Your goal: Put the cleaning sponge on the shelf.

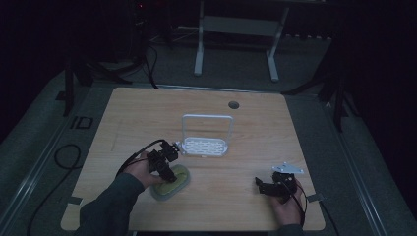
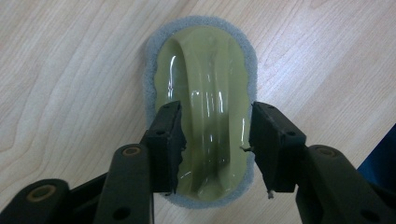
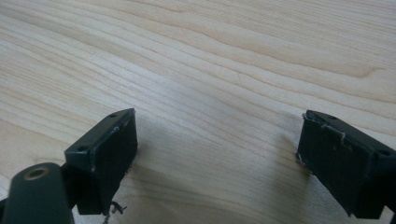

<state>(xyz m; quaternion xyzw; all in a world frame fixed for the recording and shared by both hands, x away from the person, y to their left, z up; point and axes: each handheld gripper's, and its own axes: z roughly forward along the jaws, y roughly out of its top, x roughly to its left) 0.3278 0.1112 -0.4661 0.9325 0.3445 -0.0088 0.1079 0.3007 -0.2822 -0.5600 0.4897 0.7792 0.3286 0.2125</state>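
Note:
A scrubbing sponge (image 2: 205, 60) with a grey foam base and a glossy olive plastic top lies flat on the wooden table (image 1: 246, 128), near its front left. My left gripper (image 2: 215, 112) points down over it (image 1: 169, 174). Its jaws stand on either side of the raised handle ridge, and a small gap shows at each pad. The sponge (image 1: 173, 186) is partly hidden under that gripper in the high view. My right gripper (image 1: 260, 186) rests low at the front right, wide open (image 3: 217, 126) over bare wood, with nothing between its fingers.
A small white rack (image 1: 206, 140) with a perforated base and an upright frame stands in the middle of the table, just beyond the left gripper. A round cable hole (image 1: 233, 104) sits near the far edge. Dark floor and a stand's legs surround the table.

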